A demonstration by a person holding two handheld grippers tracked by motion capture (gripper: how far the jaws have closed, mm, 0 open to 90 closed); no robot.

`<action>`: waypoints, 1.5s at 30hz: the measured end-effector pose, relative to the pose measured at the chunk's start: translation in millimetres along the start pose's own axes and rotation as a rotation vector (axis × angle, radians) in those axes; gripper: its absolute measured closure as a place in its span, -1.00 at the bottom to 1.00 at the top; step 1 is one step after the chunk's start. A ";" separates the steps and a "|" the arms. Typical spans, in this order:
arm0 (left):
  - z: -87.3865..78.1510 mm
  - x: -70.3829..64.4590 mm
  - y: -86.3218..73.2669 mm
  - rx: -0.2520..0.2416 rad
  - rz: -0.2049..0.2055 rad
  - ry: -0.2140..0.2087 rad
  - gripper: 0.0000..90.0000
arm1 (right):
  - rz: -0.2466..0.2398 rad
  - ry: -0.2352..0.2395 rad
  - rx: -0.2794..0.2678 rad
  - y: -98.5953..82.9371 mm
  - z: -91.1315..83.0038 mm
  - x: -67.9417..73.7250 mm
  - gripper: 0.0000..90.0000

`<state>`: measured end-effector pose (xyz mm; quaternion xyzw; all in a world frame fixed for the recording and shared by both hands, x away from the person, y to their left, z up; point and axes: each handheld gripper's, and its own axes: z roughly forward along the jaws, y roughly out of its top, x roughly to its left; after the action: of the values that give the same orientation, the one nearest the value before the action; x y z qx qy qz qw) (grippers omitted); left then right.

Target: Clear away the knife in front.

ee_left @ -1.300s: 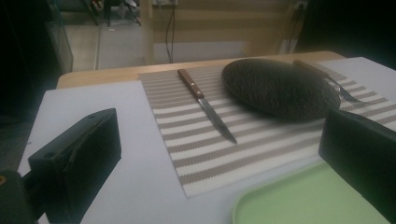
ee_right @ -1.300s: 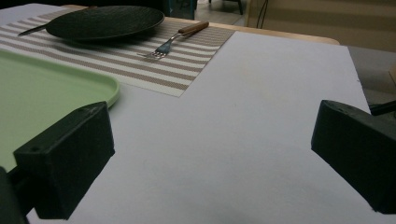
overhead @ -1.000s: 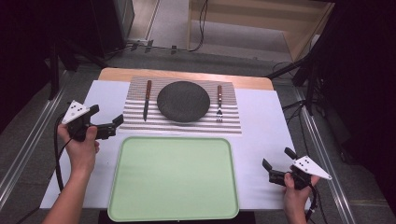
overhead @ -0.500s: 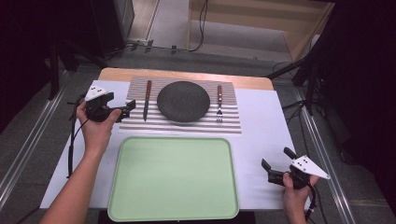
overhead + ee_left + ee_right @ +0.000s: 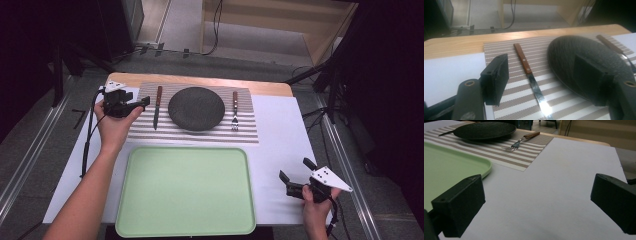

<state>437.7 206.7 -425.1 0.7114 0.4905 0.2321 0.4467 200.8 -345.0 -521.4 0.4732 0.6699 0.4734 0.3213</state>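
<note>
Left gripper (image 5: 141,103) moved up beside knife (image 5: 156,106) | plate (image 5: 196,108) adjacent

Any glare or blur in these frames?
Left gripper view: glare on the knife blade, and the near tongs are soft. Right gripper view: its tongs are blurred, the fork fairly sharp. High view: dark surroundings, table evenly lit.

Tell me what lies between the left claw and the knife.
Nothing but striped placemat. In the left gripper view the left claw hangs open with the knife framed between its jaws; the high view shows bare mat between them too.
</note>
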 end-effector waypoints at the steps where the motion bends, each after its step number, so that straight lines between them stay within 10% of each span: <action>1: 3.1 0.3 0.9 0.006 -0.001 0.003 -0.25 | -0.005 0.001 -0.001 0.0 0.4 0.0 -1.00; 21: 69.4 2.2 16.5 0.191 0.017 0.030 0.09 | -0.006 -0.008 0.011 0.1 1.8 0.6 -1.00; 31: 94.9 5.7 16.7 0.311 -0.068 0.015 0.37 | -0.006 -0.018 0.020 0.2 2.3 1.0 -1.00; 45: 119.1 2.7 10.5 0.374 -0.105 0.095 0.48 | -0.004 -0.021 0.018 0.3 2.8 0.4 -1.00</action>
<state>535.5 159.3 -475.1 0.7436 0.5821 0.1465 0.2945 203.2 -343.7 -522.1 0.4798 0.6716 0.4618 0.3248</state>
